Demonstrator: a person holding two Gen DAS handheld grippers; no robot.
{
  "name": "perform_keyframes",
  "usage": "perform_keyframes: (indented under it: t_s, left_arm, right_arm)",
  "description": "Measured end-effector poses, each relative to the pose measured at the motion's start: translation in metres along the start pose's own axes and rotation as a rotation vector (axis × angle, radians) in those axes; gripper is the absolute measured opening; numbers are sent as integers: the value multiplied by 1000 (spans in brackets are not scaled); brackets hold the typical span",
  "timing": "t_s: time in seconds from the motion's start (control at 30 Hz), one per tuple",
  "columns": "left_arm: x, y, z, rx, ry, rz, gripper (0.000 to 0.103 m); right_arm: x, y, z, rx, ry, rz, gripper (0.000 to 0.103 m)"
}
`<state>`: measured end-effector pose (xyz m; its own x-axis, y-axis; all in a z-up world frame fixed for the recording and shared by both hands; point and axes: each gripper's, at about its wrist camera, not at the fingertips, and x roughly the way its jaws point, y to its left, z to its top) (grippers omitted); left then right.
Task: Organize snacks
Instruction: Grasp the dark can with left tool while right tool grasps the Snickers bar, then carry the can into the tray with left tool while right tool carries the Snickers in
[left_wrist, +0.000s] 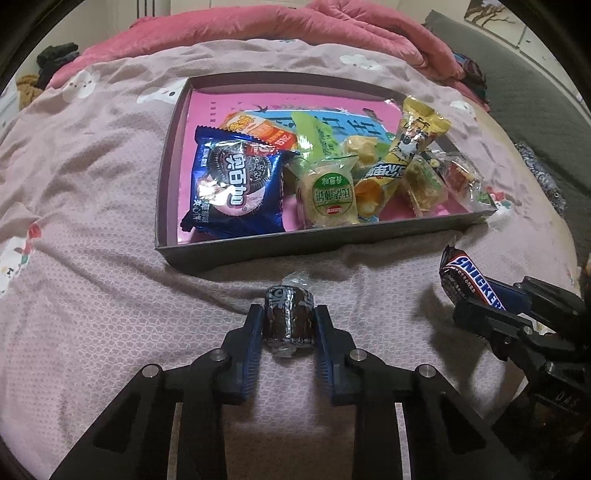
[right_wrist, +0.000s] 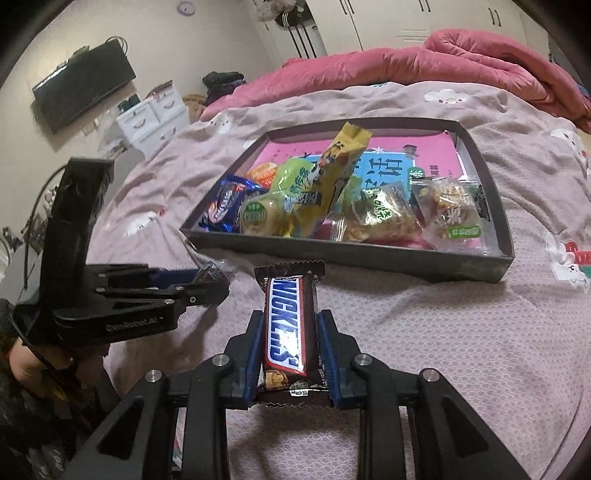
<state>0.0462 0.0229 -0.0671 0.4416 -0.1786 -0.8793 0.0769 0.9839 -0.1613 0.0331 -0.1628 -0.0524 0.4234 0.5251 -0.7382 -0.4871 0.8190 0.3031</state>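
Observation:
My left gripper (left_wrist: 289, 314) is shut on a small dark wrapped candy (left_wrist: 290, 314), held above the bedspread in front of the grey box (left_wrist: 258, 251). My right gripper (right_wrist: 290, 319) is shut on a Snickers bar (right_wrist: 290, 328), also in front of the box (right_wrist: 369, 258). The box holds several snacks: a blue cookie pack (left_wrist: 238, 188), a green-label pastry (left_wrist: 328, 195), a tall yellow pack (right_wrist: 332, 177). In the left wrist view the right gripper (left_wrist: 476, 299) with the Snickers bar (left_wrist: 469, 280) is at the right. In the right wrist view the left gripper (right_wrist: 218, 280) is at the left.
The box sits on a mauve bedspread (left_wrist: 92, 221) with cartoon prints. A pink quilt (right_wrist: 443, 62) is bunched behind it. White drawers (right_wrist: 151, 118) and a wall TV (right_wrist: 81, 88) stand beyond the bed's left side.

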Motion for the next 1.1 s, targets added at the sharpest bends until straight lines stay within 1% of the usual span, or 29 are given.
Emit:
perform_keyframes:
  t_s: [0.17,0.43,0.77,1.1]
  left_arm:
    - [-6,3,2,-19,-12,-21,28]
    - [-30,7,12,-59,-72,-39,28]
    - [-42,13,15,-83,-108,-40,28]
    - [-62,19,28,-113,-173,-50,28]
  right_arm:
    - [-7,2,2,2,-26,-11,29]
    - [-15,3,5,2,-62,-26,29]
    - [-20,-1,6,20,-87,-30,29]
    - [-28,0,10,9,-127,-51,29]
